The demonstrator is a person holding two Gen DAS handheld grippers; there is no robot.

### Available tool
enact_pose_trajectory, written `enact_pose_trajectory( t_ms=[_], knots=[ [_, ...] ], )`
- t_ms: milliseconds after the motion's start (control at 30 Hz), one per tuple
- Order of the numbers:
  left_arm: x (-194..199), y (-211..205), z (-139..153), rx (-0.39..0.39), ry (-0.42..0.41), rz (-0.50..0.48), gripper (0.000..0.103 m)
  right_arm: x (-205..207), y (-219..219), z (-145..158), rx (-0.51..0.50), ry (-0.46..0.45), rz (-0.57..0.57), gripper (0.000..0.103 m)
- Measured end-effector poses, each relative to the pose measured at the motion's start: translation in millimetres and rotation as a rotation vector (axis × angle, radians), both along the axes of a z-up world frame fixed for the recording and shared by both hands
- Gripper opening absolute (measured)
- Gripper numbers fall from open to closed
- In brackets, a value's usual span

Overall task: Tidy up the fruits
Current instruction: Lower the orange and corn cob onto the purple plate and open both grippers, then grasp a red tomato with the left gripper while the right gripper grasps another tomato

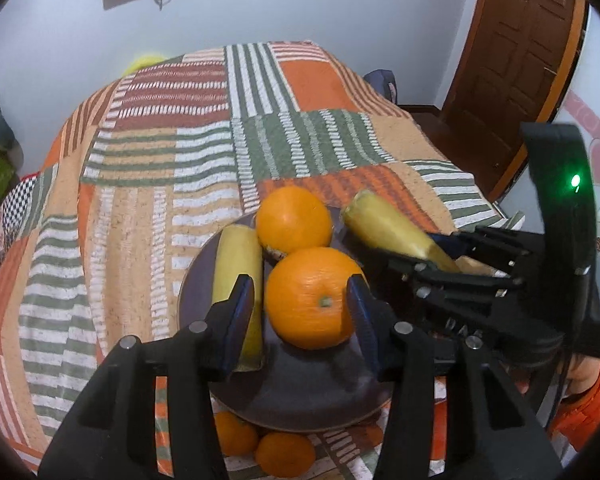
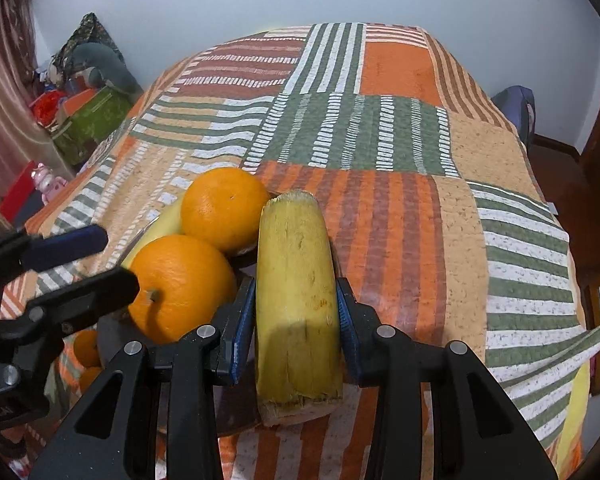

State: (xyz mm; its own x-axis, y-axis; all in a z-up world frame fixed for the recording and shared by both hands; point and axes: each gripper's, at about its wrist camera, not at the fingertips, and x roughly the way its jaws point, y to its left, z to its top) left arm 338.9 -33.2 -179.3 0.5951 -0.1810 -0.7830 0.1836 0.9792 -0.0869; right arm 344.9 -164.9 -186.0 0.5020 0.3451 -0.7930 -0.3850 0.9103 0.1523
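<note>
The right hand-held gripper (image 2: 296,320) is clamped on a yellow cane piece (image 2: 296,280) just at the right rim of the dark plate (image 1: 300,396), while the left hand-held gripper (image 1: 300,308) is spread wide around the nearer of 2 oranges (image 1: 314,298), not clearly touching it. The plate sits near the bed's front edge on a striped patchwork bedspread (image 1: 160,152) with wide bare cloth beyond, a white wall and a brown door (image 1: 516,60) behind.
</note>
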Motion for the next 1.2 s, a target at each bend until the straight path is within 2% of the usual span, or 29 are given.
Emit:
enact_pose_trajectory(
  t_ms=[167,433,700,900,1200],
  knots=[
    [-6.0,10.3,-7.6,-0.017,0.025,0.021,0.049,6.7,6.4,0.0,-0.006,0.026,0.01,0.035],
    [-21.0,25.1,-3.8,-0.022,0.031,0.046,0.049,8.4,1.0,1.5,0.049,0.078,0.0,0.04],
    [-45.1,34.2,12.1,-0.009,0.013,0.062,0.049,-18.9,0.5,21.6,-0.002,0.025,0.016,0.041],
    [-74.9,39.1,29.0,0.003,-0.012,0.07,0.054,-53.7,-6.3,48.8,-0.006,-0.053,0.012,0.056],
    [-119.1,42.5,38.5,0.009,-0.016,0.078,0.061,-105.7,-10.1,72.3,-0.029,-0.14,0.032,0.064]
  ],
)
